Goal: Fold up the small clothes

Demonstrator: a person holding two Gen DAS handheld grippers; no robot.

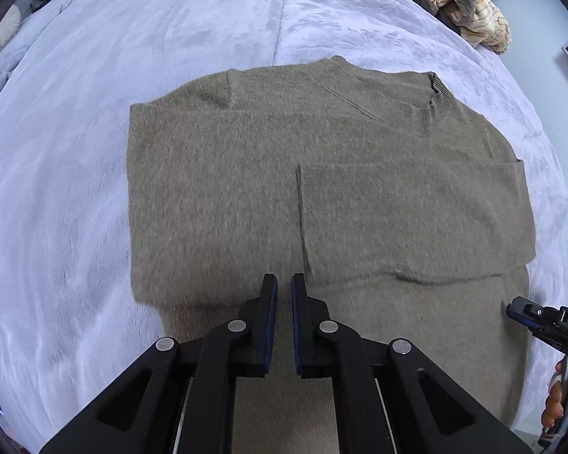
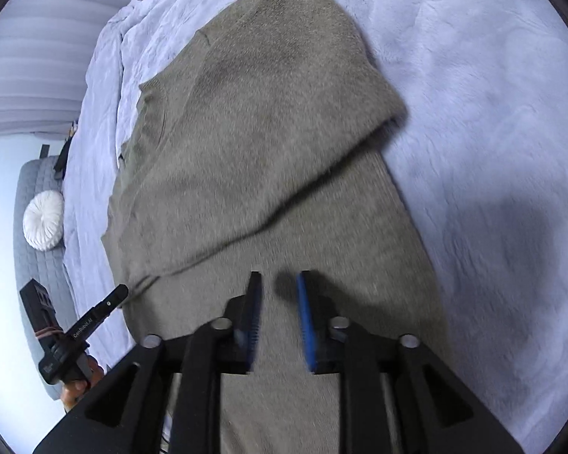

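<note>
Jaws of the left gripper [image 1: 284,278] stand nearly together, only a thin slit between the blue-lined pads, and nothing shows between them; they hang over the near part of the sweater [image 1: 322,189]. Those of the right gripper [image 2: 278,276] stand narrowly apart with a clear gap and nothing in it, over the sweater's lower band, where they throw a dark shadow on the knit. The olive-grey knitted sweater lies flat on the bed [image 1: 75,189], on a pale lavender plush blanket [image 2: 492,113], roughly midway across it. Its sides are folded in over the body, one panel overlapping from the right in the left wrist view, and the ribbed neck opening [image 1: 437,100] lies toward the far right of the garment. A bare single layer of the hem reaches toward the near edge of the bed, under both grippers. A heap of other clothes [image 1: 469,11], cream with dark stripes, sits near the bed's far right corner. In the right wrist view a grey quilted seat with a round white cushion [image 2: 43,221] stands beyond the bed's left edge. A person's fingers [image 1: 560,397] wrap the right gripper's handle.
</note>
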